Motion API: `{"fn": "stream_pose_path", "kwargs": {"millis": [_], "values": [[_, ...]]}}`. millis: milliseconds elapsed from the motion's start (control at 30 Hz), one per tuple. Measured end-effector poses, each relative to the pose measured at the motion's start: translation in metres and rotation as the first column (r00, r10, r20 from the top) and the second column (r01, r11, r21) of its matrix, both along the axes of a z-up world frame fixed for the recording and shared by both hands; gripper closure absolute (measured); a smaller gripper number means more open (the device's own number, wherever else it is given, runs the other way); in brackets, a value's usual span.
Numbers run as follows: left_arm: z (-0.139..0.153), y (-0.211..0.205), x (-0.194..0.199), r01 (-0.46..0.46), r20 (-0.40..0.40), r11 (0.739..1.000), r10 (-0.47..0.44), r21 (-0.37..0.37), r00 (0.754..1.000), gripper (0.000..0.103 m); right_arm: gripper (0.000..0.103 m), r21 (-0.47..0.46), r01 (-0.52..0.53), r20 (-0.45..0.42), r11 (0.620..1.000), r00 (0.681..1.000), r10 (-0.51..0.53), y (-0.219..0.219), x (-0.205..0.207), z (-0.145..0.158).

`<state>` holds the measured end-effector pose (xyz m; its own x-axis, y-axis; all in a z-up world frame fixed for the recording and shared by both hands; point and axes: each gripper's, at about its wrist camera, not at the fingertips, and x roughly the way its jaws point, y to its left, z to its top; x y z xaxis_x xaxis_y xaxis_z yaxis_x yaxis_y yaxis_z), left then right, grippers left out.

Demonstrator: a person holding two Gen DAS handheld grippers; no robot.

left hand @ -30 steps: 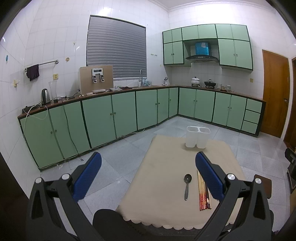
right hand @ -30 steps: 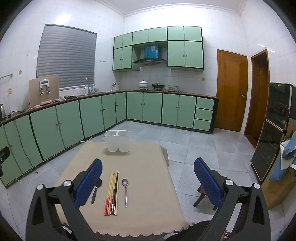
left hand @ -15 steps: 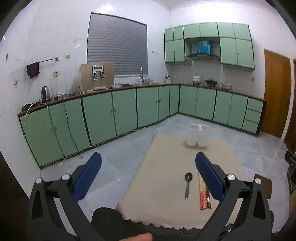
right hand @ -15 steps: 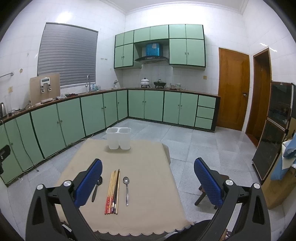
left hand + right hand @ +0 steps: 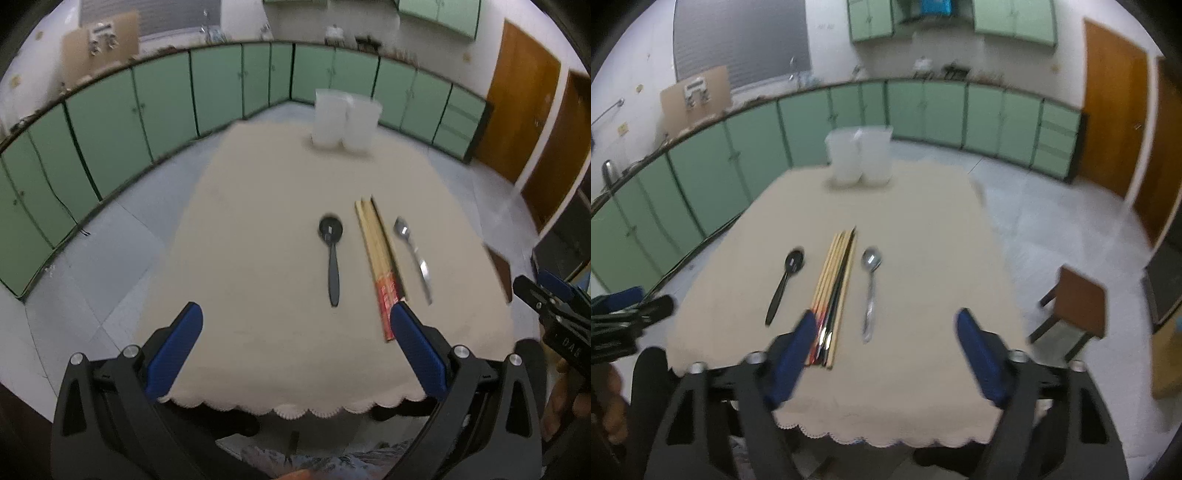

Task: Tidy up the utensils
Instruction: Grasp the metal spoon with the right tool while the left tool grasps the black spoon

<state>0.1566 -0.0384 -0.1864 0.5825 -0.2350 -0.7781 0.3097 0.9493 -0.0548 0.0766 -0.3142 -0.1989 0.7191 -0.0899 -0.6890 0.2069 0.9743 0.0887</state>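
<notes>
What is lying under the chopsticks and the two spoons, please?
A beige cloth lies under the chopsticks, black spoon and metal spoon. The cloth hides the table.

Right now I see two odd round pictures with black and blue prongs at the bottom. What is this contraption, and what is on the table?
No robot here: a person holds a two-fingered claw in each hand, and each claw carries a wide-angle camera looking along its fingers. One picture is from the left claw, the other from the right claw. Both claws are open and hold nothing; the right one's jaws have just been closing a little. On the table lie a black spoon, a bundle of chopsticks and a metal spoon, side by side. At the far end stands a white two-part holder.
</notes>
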Motion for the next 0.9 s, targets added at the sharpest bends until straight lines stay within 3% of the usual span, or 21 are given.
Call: {"fn": "stream_pose_path", "kwargs": {"millis": [100,367,567,800,900], "values": [[-0.032,-0.013,0.017,0.028,-0.040,0.999,-0.027,0.025,0.999,0.005,0.051,0.025,-0.032,-0.054,0.999,0.998,0.033,0.001,0.018,-0.028],[-0.091,-0.039,0.049,0.051,-0.126,0.995,-0.040,0.087,0.991,0.005,0.062,0.075,-0.085,-0.150,0.994,0.984,0.096,-0.002,0.050,-0.082],[-0.108,-0.047,0.060,0.080,-0.174,0.988,-0.057,0.132,0.983,0.005,0.067,0.094,-0.096,-0.173,0.991,0.979,0.111,-0.007,0.059,-0.097],[-0.110,-0.047,0.056,0.075,-0.132,0.991,-0.059,0.115,0.989,0.004,0.069,0.058,-0.115,-0.147,0.992,0.982,0.122,-0.007,0.064,-0.101],[-0.111,-0.047,0.054,0.070,-0.118,0.992,-0.057,0.105,0.991,0.004,0.075,0.056,-0.102,-0.134,0.993,0.985,0.108,-0.009,0.064,-0.102]]}}
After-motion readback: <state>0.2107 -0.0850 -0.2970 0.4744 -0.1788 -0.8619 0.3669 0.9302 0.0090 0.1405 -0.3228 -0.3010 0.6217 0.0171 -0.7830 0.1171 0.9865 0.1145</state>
